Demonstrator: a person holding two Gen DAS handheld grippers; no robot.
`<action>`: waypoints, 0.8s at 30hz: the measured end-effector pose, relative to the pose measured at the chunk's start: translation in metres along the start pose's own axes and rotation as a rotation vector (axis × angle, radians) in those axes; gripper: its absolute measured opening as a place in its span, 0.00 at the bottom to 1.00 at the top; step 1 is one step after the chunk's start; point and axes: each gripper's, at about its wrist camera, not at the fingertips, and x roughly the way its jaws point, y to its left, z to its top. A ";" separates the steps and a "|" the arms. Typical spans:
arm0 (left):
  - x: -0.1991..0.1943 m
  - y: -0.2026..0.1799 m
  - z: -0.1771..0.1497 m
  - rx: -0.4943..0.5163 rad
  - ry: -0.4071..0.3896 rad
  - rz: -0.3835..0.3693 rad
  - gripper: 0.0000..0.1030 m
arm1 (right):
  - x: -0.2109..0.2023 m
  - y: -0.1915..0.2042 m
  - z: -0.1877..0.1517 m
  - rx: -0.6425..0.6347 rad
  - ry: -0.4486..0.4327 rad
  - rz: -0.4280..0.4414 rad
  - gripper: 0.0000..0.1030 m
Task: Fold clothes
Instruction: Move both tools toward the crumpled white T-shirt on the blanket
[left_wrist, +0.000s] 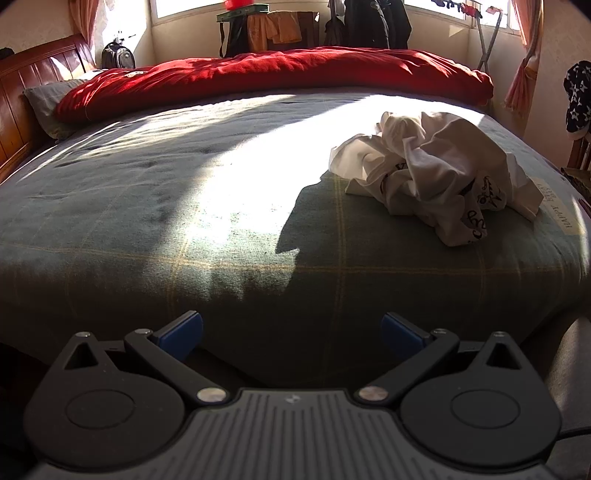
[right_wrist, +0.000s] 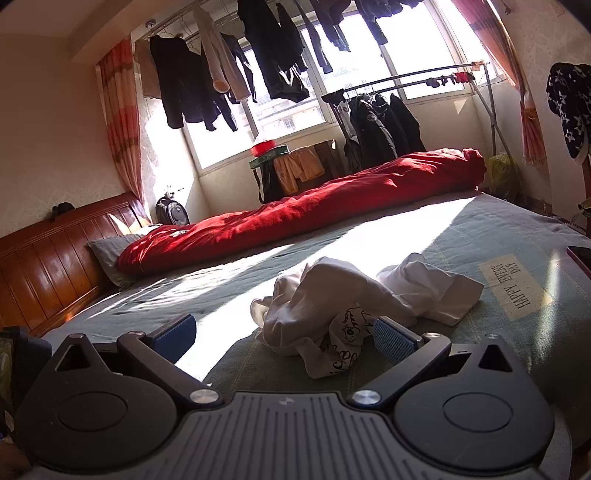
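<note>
A crumpled white garment with black printed drawings (left_wrist: 436, 173) lies in a heap on the grey-green checked bed cover (left_wrist: 184, 206), at the right in the left wrist view. My left gripper (left_wrist: 291, 332) is open and empty at the bed's near edge, well short and left of the heap. In the right wrist view the garment (right_wrist: 332, 310) lies just beyond my right gripper (right_wrist: 284, 336), which is open and empty; its right blue pad (right_wrist: 393, 338) is close beside the printed fold, and I cannot tell whether they touch.
A rolled red duvet (left_wrist: 273, 77) lies along the bed's far side, a grey pillow (right_wrist: 109, 254) and wooden headboard (right_wrist: 48, 254) at left. A "HAPPY EVERY DAY" label (right_wrist: 513, 286) and a dark phone (right_wrist: 580, 256) lie right. Clothes hang at the window (right_wrist: 280, 55).
</note>
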 end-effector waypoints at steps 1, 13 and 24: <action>0.000 0.000 0.000 -0.001 0.000 -0.001 1.00 | 0.002 0.001 0.000 -0.007 0.019 -0.009 1.00; 0.002 0.004 -0.001 -0.009 -0.001 0.006 1.00 | 0.014 0.002 -0.004 0.013 0.130 0.026 1.00; -0.001 0.002 -0.001 -0.005 -0.004 0.004 1.00 | 0.008 0.000 0.001 0.035 0.111 0.076 1.00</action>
